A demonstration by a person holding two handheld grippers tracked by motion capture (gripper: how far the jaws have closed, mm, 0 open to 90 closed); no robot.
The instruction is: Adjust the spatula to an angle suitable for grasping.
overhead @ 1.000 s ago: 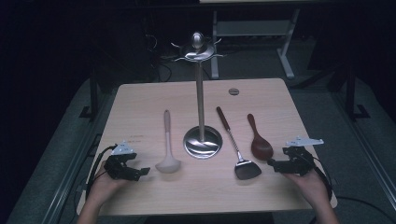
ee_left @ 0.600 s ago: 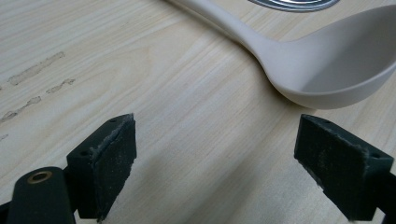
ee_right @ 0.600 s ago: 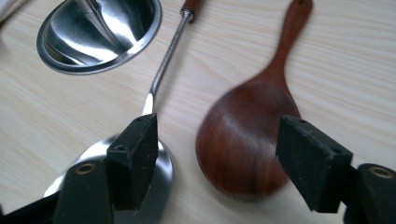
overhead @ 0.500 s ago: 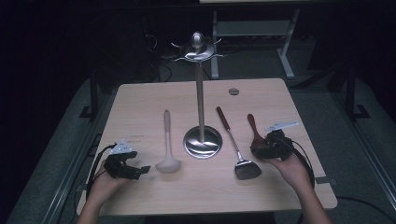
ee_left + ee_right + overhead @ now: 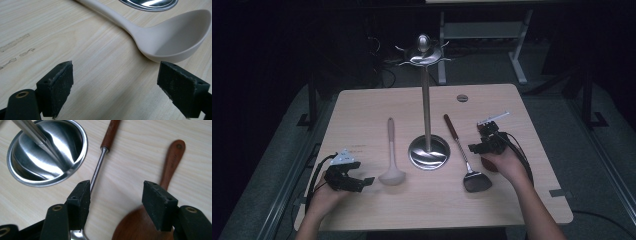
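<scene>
A steel utensil stand (image 5: 428, 151) rises from the table's middle, with hooks at its top (image 5: 424, 50). To its left lies a beige ladle (image 5: 391, 165), its bowl (image 5: 175, 37) just beyond my open left gripper (image 5: 362, 182) (image 5: 115, 75). On the right lie a metal spatula (image 5: 460, 150) with a brown handle and a wooden spoon (image 5: 172, 162). My right gripper (image 5: 474, 148) (image 5: 116, 192) hovers over them. Its jaws have just been closing, and between them is bare table. The spatula's shaft (image 5: 97, 170) runs by one jaw and the spoon's bowl lies under the other.
A small round disc (image 5: 462, 98) lies near the table's far edge. A strip of tape (image 5: 558, 193) sits at the front right corner. Dark floor, cables and desk legs surround the table (image 5: 362, 110).
My right hand has moved left and away from the front right corner, and now covers the wooden spoon beside the spatula. The left hand has stayed put.
</scene>
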